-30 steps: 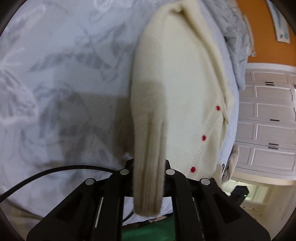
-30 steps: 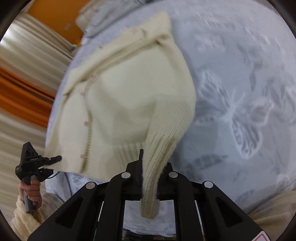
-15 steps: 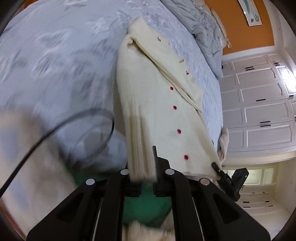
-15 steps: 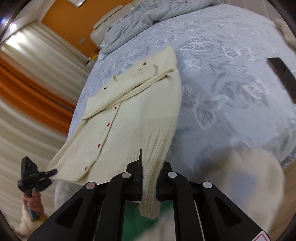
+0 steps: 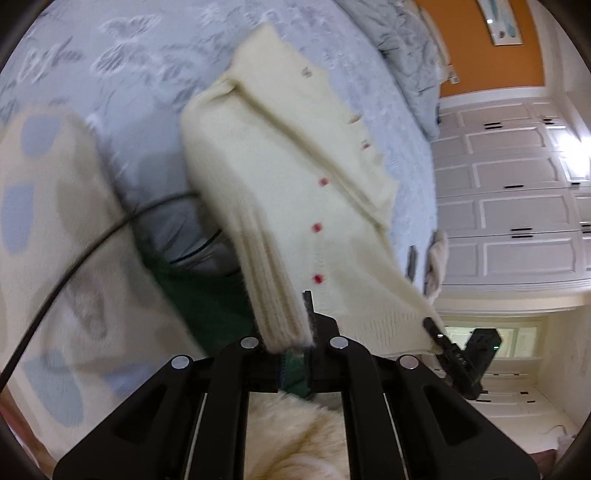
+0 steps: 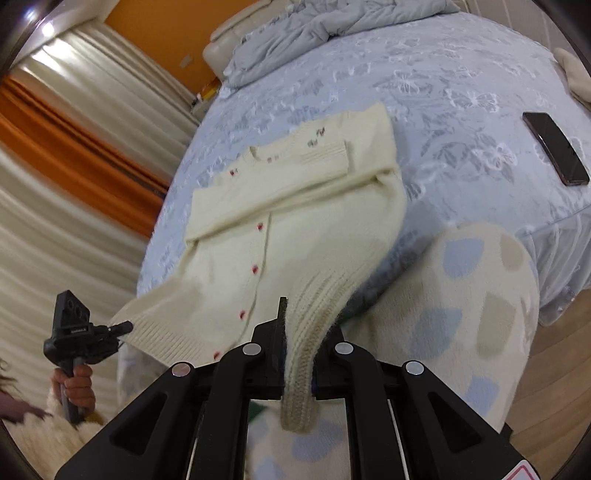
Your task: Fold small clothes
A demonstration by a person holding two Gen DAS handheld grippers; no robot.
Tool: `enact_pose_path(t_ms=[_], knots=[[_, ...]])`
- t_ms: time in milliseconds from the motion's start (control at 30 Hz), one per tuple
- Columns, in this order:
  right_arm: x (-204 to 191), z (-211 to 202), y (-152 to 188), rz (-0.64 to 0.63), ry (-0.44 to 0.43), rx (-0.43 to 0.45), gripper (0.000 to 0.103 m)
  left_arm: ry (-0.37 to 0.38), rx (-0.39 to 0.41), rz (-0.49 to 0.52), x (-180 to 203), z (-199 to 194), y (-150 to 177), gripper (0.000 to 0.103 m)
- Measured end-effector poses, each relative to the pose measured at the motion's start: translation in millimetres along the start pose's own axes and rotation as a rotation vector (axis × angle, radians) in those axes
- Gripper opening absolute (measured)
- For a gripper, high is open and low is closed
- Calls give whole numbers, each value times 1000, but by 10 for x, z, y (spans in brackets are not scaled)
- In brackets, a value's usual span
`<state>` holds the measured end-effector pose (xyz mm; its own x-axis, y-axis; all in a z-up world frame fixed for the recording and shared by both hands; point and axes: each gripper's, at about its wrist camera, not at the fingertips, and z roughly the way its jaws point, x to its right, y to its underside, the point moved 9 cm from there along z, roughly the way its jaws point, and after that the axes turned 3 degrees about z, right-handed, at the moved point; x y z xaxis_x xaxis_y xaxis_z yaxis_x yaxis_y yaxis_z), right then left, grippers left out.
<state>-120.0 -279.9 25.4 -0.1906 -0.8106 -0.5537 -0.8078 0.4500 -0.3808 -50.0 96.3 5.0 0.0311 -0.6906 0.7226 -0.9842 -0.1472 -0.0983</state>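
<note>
A cream knit cardigan [image 6: 280, 229] with red buttons lies on the grey butterfly-print bed [image 6: 461, 103], sleeves folded across its chest, its hem pulled off the near edge. It also shows in the left wrist view [image 5: 295, 177]. My left gripper [image 5: 295, 328] is shut on one ribbed hem corner [image 5: 280, 302]. My right gripper [image 6: 299, 332] is shut on the other ribbed hem corner [image 6: 306, 332]. Each gripper shows in the other's view: the right one [image 5: 436, 336] and the left one [image 6: 125, 326], both clamped on the hem.
A black phone [image 6: 556, 147] lies on the bed at the right. A rumpled grey duvet [image 6: 314, 26] is at the head of the bed. The person's spotted fleece leg [image 6: 461, 302] is close beside the right gripper. White wardrobes [image 5: 517, 199] stand beyond the bed.
Both grippers have pulled back toward the near bed edge with the hem, drawing the cardigan flatter and longer; its lower part now hangs past the edge.
</note>
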Motion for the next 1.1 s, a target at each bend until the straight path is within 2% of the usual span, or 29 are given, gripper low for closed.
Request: enact_pose_path(t_ms=[67, 200, 233, 300, 333, 400, 433, 467, 500, 533, 567, 633, 667, 767, 867, 933, 1000, 1033, 1067, 1100], knots=[[-86, -36, -226, 0, -33, 39, 8, 19, 37, 47, 186, -85, -262, 6], [-193, 21, -1089, 11, -90, 157, 8, 35, 157, 123, 535, -189, -1129, 6], [-166, 158, -1435, 21, -83, 189, 9, 18, 195, 139, 596, -167, -1416, 6], [-94, 489, -1872, 52, -94, 190, 15, -19, 231, 164, 650, -11, -1905, 7], [-45, 617, -1995, 62, -85, 189, 17, -47, 254, 154, 618, 91, -2143, 11], [145, 1026, -2279, 114, -21, 180, 26, -78, 284, 75, 423, 353, -2561, 30], [190, 1126, -2307, 127, 8, 171, 29, -127, 295, 19, 265, 447, -2691, 54], [223, 1175, -2317, 126, 41, 177, 32, -196, 319, -38, 77, 483, -2774, 61], [232, 1171, -2313, 114, 71, 199, 42, -242, 343, -56, -50, 472, -2806, 61], [206, 1137, -2286, 94, 68, 228, 52, -244, 355, -53, -97, 456, -2805, 64], [176, 1095, -2251, 74, 50, 256, 69, -237, 363, -35, -150, 439, -2767, 72], [218, 1009, -2178, 34, 86, 300, 72, -271, 368, -5, -242, 426, -2661, 81], [258, 1023, -2147, 8, 109, 291, 72, -317, 364, 43, -291, 437, -2600, 81], [426, 1271, -2064, -34, 189, 206, 72, -406, 332, 154, -272, 569, -2612, 83], [578, 1546, -2082, -32, 242, 160, 72, -438, 306, 235, -188, 797, -2681, 92], [640, 1726, -2129, -13, 256, 141, 72, -453, 279, 262, -208, 990, -2789, 91], [679, 1896, -2165, -2, 276, 118, 68, -471, 240, 242, -301, 1178, -2892, 82], [683, 1985, -2182, -13, 289, 109, 62, -466, 205, 220, -349, 1274, -2918, 57], [676, 2059, -2194, -26, 299, 99, 32, -456, 151, 189, -421, 1398, -2937, 26], [669, 2148, -2190, -39, 305, 70, 8, -455, 123, 164, -467, 1453, -2944, 13]])
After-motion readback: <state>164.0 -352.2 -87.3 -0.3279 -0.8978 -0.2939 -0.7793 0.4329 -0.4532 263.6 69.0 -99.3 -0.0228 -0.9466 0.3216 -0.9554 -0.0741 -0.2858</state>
